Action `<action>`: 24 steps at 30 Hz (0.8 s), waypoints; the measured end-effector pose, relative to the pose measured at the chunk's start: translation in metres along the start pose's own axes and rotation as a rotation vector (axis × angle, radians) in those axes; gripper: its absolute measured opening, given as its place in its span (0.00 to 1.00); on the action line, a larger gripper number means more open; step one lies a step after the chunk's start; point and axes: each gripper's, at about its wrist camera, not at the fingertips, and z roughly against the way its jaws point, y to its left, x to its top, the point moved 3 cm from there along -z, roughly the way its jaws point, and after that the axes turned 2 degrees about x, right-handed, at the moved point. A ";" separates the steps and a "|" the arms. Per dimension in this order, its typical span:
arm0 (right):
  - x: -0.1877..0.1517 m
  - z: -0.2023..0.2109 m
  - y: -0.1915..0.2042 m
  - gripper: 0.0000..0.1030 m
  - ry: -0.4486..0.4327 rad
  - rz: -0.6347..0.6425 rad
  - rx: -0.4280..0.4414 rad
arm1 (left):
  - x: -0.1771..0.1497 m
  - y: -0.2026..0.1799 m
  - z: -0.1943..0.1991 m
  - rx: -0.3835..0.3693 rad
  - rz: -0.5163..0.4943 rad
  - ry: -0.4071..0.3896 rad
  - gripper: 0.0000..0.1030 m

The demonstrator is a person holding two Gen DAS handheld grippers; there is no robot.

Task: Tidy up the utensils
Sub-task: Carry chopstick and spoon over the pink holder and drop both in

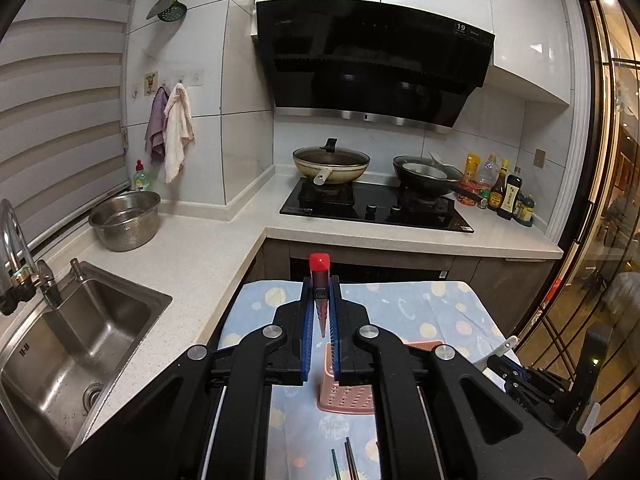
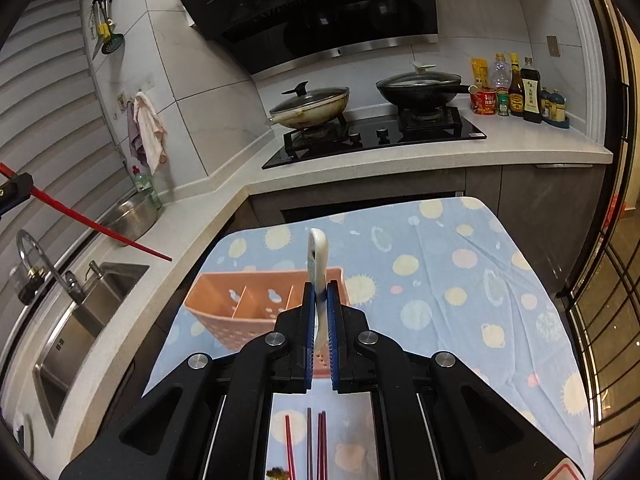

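Observation:
My left gripper [image 1: 320,284] is shut on a red chopstick [image 1: 320,276], seen end-on, held above the pink utensil holder [image 1: 346,398]. The right wrist view shows that chopstick [image 2: 100,228] slanting in from the left. My right gripper [image 2: 319,292] is shut on a white spoon [image 2: 318,252], handle pointing forward, just above the pink holder [image 2: 240,304], which lies on the blue patterned cloth [image 2: 440,280]. Several more chopsticks [image 2: 310,444] lie on the cloth below my right gripper; two also show in the left wrist view [image 1: 344,460].
A steel sink [image 1: 76,344] and tap [image 1: 16,256] lie to the left, with a steel colander [image 1: 126,220] on the counter. Two lidded pans [image 1: 332,164] sit on the hob behind. Sauce bottles [image 1: 504,188] stand at the right. A glass door [image 1: 608,200] is at the far right.

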 end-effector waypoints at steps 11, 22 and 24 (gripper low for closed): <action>0.004 -0.060 -0.002 0.06 0.067 0.006 -0.030 | -0.021 -0.013 -0.050 -0.036 0.018 0.093 0.07; -0.007 -0.086 -0.004 0.09 0.096 0.020 -0.064 | -0.043 -0.006 -0.076 -0.001 0.035 0.165 0.11; -0.007 -0.081 -0.003 0.10 0.086 0.026 -0.070 | -0.045 -0.002 -0.074 0.008 0.055 0.164 0.38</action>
